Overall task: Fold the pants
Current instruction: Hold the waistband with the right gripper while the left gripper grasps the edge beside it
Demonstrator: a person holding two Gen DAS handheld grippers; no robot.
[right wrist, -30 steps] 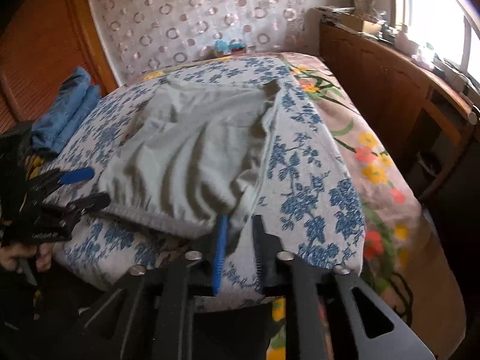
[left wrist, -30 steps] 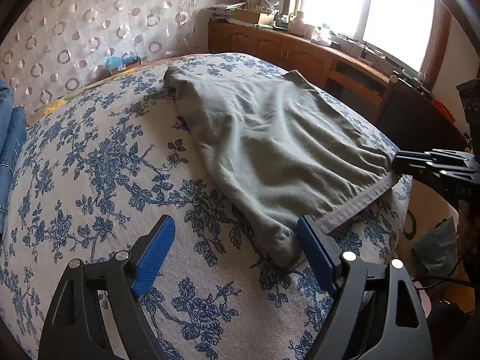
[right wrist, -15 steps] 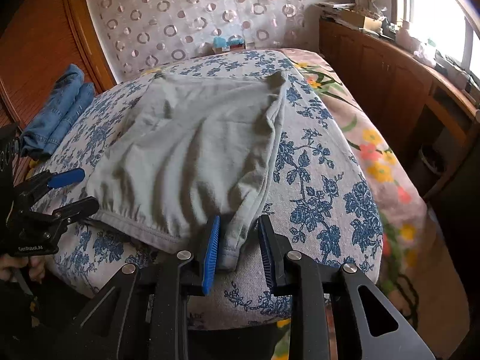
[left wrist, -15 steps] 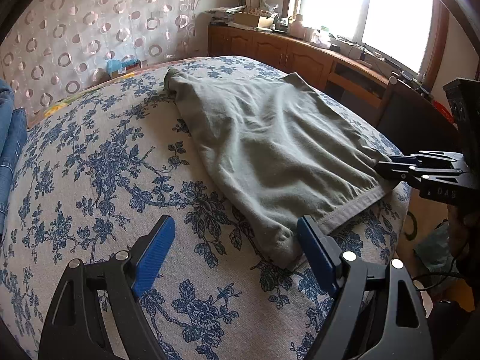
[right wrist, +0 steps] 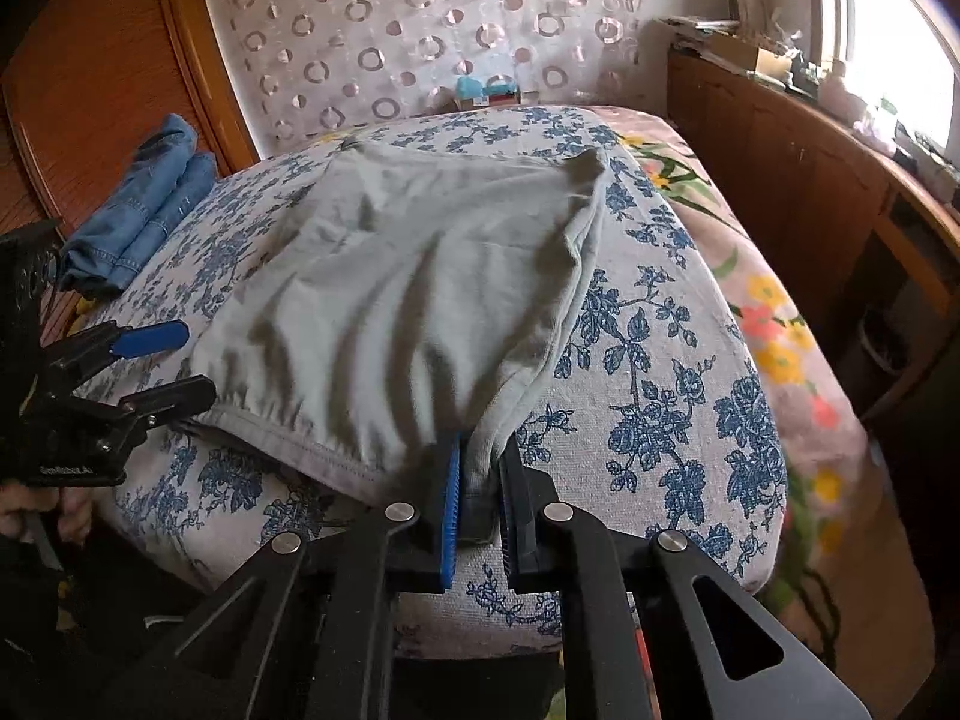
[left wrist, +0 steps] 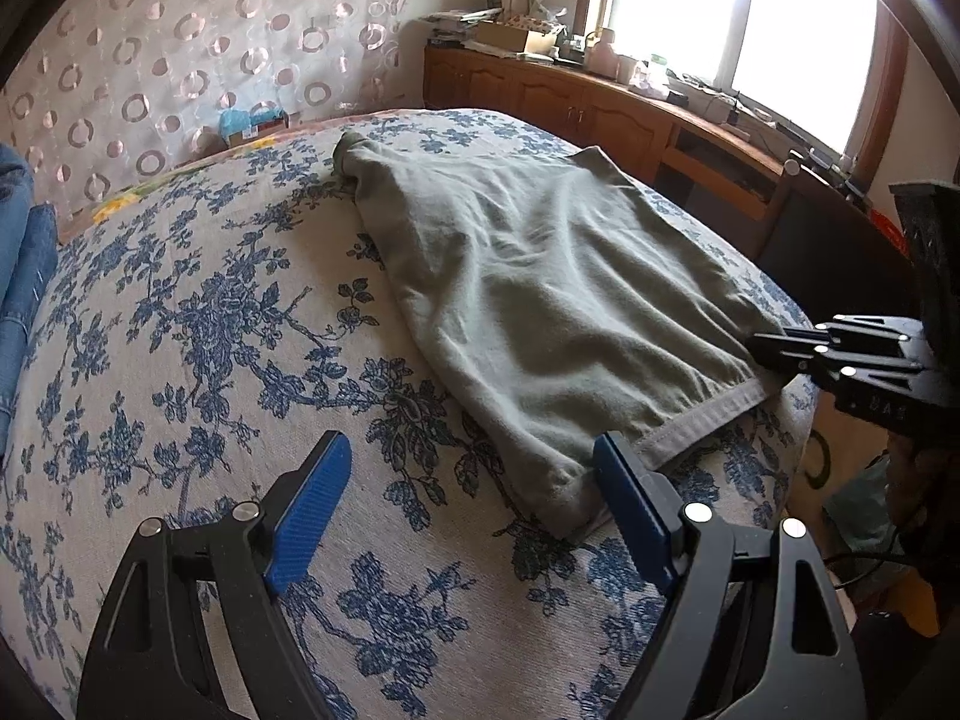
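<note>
Grey-green pants lie flat on the bed, waistband toward me; they also show in the right wrist view. My left gripper is open, its right pad beside the near waistband corner, nothing between the pads. In the right wrist view the left gripper shows open at the waistband's left corner. My right gripper is shut on the waistband's right corner. In the left wrist view the right gripper sits at that far corner.
The bed has a white cover with blue flowers. Folded blue jeans lie at the far left. A wooden cabinet with clutter runs along the window side. A curtain with rings hangs behind the bed.
My right gripper has closed on the waistband's right corner; half a second ago its pads stood apart around it. My left gripper stays open by the other corner.
</note>
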